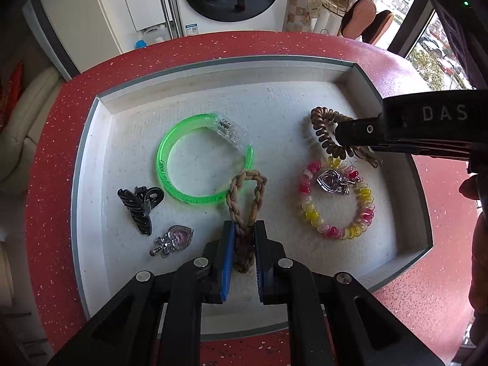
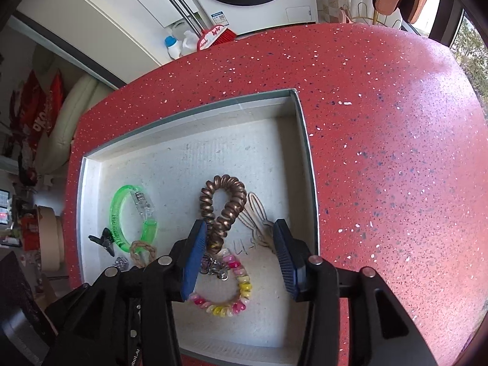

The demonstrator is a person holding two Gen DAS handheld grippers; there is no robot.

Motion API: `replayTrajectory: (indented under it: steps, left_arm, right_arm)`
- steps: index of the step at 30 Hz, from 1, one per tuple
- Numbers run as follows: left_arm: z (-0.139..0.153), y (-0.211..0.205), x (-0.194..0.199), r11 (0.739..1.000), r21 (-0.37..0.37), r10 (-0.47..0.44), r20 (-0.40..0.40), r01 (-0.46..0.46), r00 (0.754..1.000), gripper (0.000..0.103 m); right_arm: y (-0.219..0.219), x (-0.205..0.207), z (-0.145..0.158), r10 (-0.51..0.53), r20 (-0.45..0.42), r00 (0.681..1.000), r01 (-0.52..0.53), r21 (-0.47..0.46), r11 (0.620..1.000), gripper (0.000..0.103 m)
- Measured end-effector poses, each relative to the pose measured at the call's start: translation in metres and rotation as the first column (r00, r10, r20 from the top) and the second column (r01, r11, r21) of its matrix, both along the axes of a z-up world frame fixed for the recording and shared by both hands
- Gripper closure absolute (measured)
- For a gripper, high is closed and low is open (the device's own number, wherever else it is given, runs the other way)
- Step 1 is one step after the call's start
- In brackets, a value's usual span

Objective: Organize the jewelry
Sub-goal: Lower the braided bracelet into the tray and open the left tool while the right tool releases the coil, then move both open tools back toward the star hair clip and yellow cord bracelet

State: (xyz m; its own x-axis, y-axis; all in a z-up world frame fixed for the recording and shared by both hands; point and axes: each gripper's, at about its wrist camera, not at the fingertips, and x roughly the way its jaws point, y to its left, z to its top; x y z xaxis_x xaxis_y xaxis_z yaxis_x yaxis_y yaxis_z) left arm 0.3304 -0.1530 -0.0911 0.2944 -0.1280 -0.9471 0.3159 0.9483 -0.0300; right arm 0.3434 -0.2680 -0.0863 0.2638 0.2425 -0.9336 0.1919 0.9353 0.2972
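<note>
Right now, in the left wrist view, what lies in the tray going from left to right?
Black hair clip → silver heart charm → green bangle → braided tan loop → pink and yellow coil bracelet.

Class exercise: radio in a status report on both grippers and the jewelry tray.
Left gripper shut on braided loop. Right gripper open beside brown coil tie, not gripping. Tray crowded; nothing blocking.

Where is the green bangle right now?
The green bangle lies in the white tray, left of centre, beside the black hair claw and braided band.
</note>
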Motion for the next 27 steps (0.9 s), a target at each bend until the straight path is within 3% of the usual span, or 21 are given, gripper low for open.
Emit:
replayTrajectory:
  steps: [5,9,11,12,13,19,23,27]
  left_arm:
    - [0.003,0.002,-0.002,1.0,-0.002,0.008,-0.004,-0.008,1.0,0.074]
    - [0.007,0.004,-0.003,1.0,0.0,0.005,0.008,-0.005,1.0,0.073]
    - [0.01,0.004,-0.005,1.0,0.004,0.007,0.022,-0.007,1.0,0.045]
    - [0.013,0.006,-0.006,1.0,0.003,0.013,0.038,-0.014,0.999,0.014]
    - [0.019,0.009,-0.008,1.0,-0.003,0.026,0.071,-0.025,0.997,0.005]
    - [0.03,0.016,-0.009,0.999,-0.013,0.041,0.092,-0.04,0.995,0.005]
    - [0.037,0.026,-0.017,0.998,-0.022,0.058,0.11,-0.056,0.992,0.0]
    - [0.043,0.037,-0.027,0.998,-0.015,0.056,0.127,-0.054,0.99,0.0]
  right_arm:
    - [0.0,-0.005,0.009,-0.013,0.017,1.0,0.013,0.03,0.999,0.044]
    - [0.002,-0.011,0.017,-0.018,0.031,0.999,0.017,0.048,0.999,0.042]
    - [0.001,-0.019,0.024,-0.028,0.042,0.999,0.025,0.064,0.998,0.042]
    - [0.001,-0.02,0.026,-0.031,0.046,0.998,0.028,0.069,0.997,0.041]
    - [0.0,-0.022,0.029,-0.034,0.051,0.998,0.03,0.073,0.997,0.041]
    - [-0.004,-0.037,0.042,-0.066,0.071,0.995,0.059,0.097,0.994,0.038]
    - [-0.003,-0.053,0.05,-0.079,0.09,0.993,0.069,0.105,0.992,0.023]
    - [0.002,-0.075,0.057,-0.077,0.096,0.992,0.068,0.096,0.993,0.023]
